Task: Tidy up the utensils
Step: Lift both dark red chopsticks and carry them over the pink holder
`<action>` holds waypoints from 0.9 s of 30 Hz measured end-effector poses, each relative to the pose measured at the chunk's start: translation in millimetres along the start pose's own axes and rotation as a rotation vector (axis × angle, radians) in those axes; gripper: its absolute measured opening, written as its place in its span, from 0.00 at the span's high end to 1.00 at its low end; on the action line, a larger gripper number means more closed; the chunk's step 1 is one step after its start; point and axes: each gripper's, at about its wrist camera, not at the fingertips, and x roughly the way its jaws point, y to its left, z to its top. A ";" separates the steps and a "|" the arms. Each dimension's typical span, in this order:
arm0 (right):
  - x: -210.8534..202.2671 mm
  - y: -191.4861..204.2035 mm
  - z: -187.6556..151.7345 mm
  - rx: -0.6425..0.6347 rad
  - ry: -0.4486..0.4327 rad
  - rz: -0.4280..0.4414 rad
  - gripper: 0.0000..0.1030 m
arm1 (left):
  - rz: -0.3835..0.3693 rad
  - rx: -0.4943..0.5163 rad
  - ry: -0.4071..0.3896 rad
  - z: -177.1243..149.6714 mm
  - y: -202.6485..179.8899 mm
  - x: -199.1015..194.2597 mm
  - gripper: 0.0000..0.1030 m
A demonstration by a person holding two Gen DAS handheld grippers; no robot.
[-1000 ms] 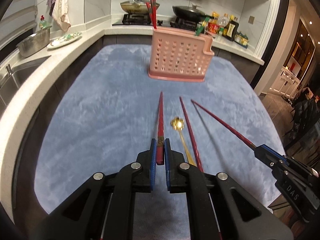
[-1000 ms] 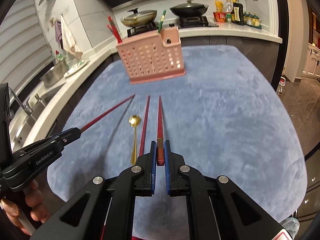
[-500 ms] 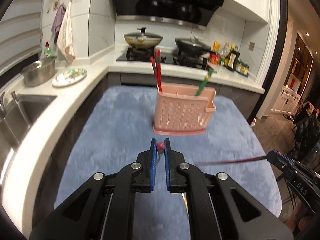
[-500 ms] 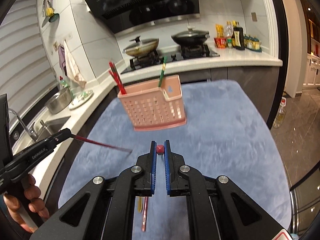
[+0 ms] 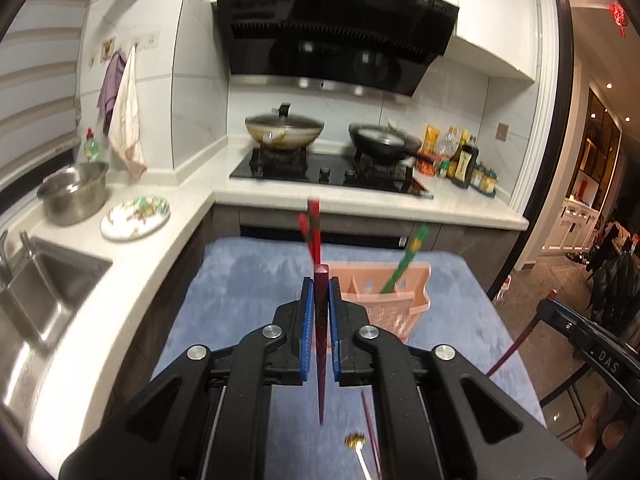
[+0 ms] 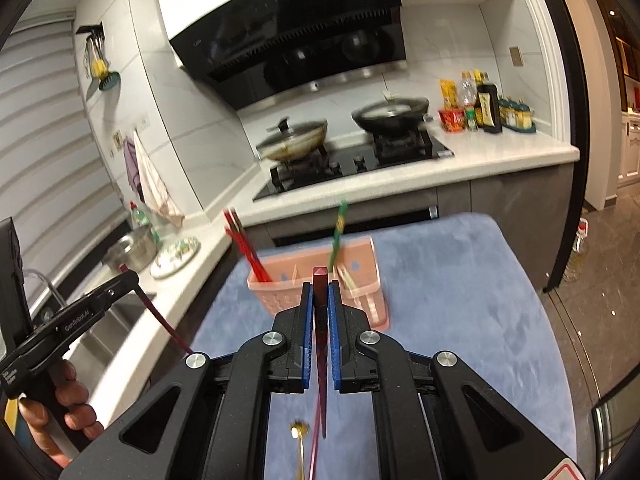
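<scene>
My left gripper (image 5: 319, 280) is shut on a dark red chopstick (image 5: 320, 344) that hangs tip down above the blue mat (image 5: 240, 280). My right gripper (image 6: 320, 286) is shut on another red chopstick (image 6: 321, 360), also tip down. The pink perforated utensil basket (image 5: 400, 300) stands ahead on the mat, also seen in the right wrist view (image 6: 360, 280), holding red chopsticks (image 6: 244, 248) and a green utensil (image 6: 338, 232). A gold spoon (image 6: 299, 436) and one more red chopstick (image 5: 370, 428) lie on the mat below. Each gripper shows in the other's view: the right one (image 5: 560, 320), the left one (image 6: 128, 280).
A white counter (image 5: 140, 272) runs along the left with a sink (image 5: 40, 292), a steel bowl (image 5: 74, 192) and a patterned plate (image 5: 135, 216). Behind is a hob (image 5: 328, 168) with two pans and bottles (image 5: 464, 160). The floor drops away at right.
Both grippers lifted their chopsticks off the mat and tilted up, so the chopsticks now hang tip down. The basket is closer and lower in both views.
</scene>
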 end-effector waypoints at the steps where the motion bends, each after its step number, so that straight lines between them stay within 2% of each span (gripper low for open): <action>1: 1.2 1.8 6.2 -0.003 -0.010 0.004 0.93 | -0.005 -0.002 -0.015 9.4 -0.8 -0.1 0.93; 9: 18.3 17.3 80.5 -0.009 -0.152 0.010 0.93 | -0.006 -0.017 -0.139 77.8 -8.6 4.0 0.93; 15: 39.9 28.1 115.6 -0.017 -0.203 0.003 0.93 | -0.010 -0.039 -0.196 112.4 -10.9 17.1 0.93; 20: 68.9 27.2 119.1 -0.022 -0.183 -0.011 0.93 | -0.001 -0.033 -0.175 116.2 -13.3 46.1 0.93; 27: 114.7 16.0 96.8 -0.029 -0.088 -0.029 0.93 | 0.000 -0.042 -0.107 93.6 -11.5 86.4 0.93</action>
